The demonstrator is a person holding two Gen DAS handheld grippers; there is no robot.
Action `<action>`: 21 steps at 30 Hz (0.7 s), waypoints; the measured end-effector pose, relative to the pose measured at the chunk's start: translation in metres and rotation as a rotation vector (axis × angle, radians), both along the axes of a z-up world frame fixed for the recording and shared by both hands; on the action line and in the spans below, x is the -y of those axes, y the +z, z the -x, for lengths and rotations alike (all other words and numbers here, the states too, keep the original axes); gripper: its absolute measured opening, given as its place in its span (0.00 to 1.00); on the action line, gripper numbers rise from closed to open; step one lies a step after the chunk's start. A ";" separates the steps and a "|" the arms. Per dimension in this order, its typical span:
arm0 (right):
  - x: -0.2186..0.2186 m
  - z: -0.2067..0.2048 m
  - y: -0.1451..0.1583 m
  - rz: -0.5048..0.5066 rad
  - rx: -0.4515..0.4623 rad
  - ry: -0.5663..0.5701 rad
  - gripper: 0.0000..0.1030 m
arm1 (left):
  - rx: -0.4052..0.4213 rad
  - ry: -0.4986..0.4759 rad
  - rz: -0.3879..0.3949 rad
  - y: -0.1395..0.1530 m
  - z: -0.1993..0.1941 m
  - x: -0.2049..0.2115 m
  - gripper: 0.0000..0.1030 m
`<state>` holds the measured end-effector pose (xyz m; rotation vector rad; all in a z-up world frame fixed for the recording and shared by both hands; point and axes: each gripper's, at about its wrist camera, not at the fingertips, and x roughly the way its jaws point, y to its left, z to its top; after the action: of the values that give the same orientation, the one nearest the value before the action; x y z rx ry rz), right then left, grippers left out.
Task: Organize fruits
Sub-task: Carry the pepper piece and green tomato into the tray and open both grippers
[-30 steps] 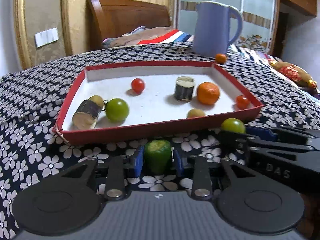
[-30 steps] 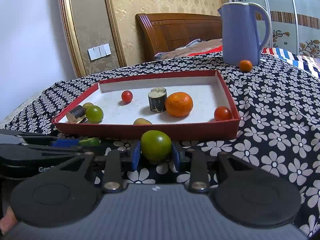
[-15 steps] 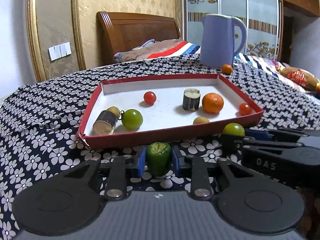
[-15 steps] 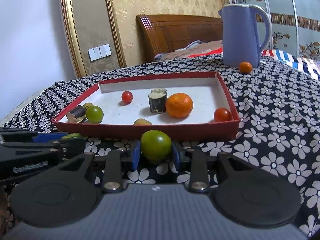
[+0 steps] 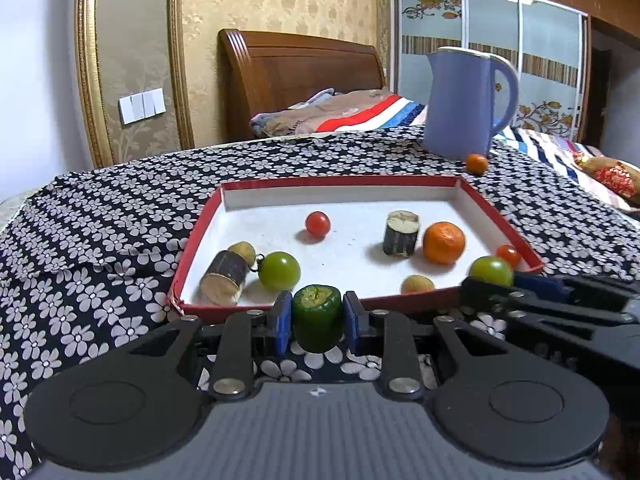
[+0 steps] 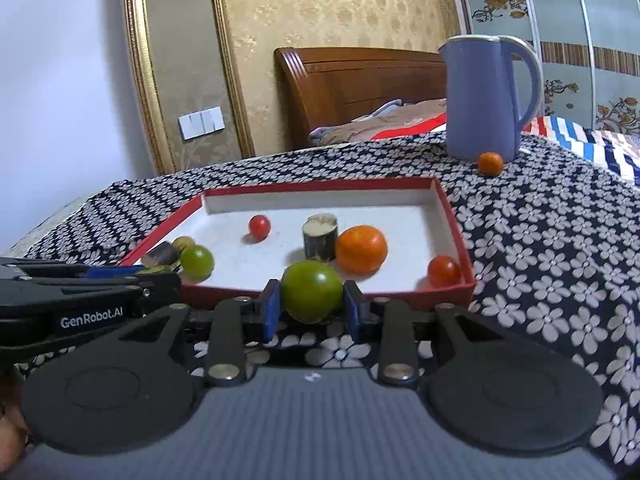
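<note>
Tray (image 5: 500, 216): holds your orange (image 5: 444, 242), two red tomatoes, a green tomato (image 5: 279, 271) and cane pieces.
Left tongs (image 5: 317, 318): you pinch a green chunk (image 5: 317, 312) just before the tray's near rim.
Right tongs (image 6: 311, 307): you pinch a green tomato (image 6: 312, 297) there too.
Bench (image 6: 560, 240): flowered cloth, blue jug (image 6: 486, 100), small orange (image 6: 490, 163).
Room: bed behind.

dim warm indoor light, soft shadows under fruit in the tray (image 5: 496, 216), fisheye bending at edges, slight blur
</note>
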<state>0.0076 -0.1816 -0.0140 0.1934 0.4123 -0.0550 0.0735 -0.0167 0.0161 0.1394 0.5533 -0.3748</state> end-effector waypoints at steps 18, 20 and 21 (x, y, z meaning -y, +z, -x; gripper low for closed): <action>0.002 -0.010 0.001 0.022 -0.003 -0.004 0.31 | -0.007 0.018 0.007 -0.001 -0.015 0.004 0.26; 0.003 -0.011 0.002 0.027 -0.001 -0.007 0.31 | 0.000 0.020 0.010 0.000 -0.017 0.005 0.26; 0.003 -0.011 0.003 0.028 0.000 -0.007 0.31 | 0.004 0.021 0.010 0.000 -0.017 0.006 0.26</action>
<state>0.0187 -0.1847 -0.0110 0.1669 0.4104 -0.0679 0.0906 -0.0228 0.0163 0.1252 0.5482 -0.3570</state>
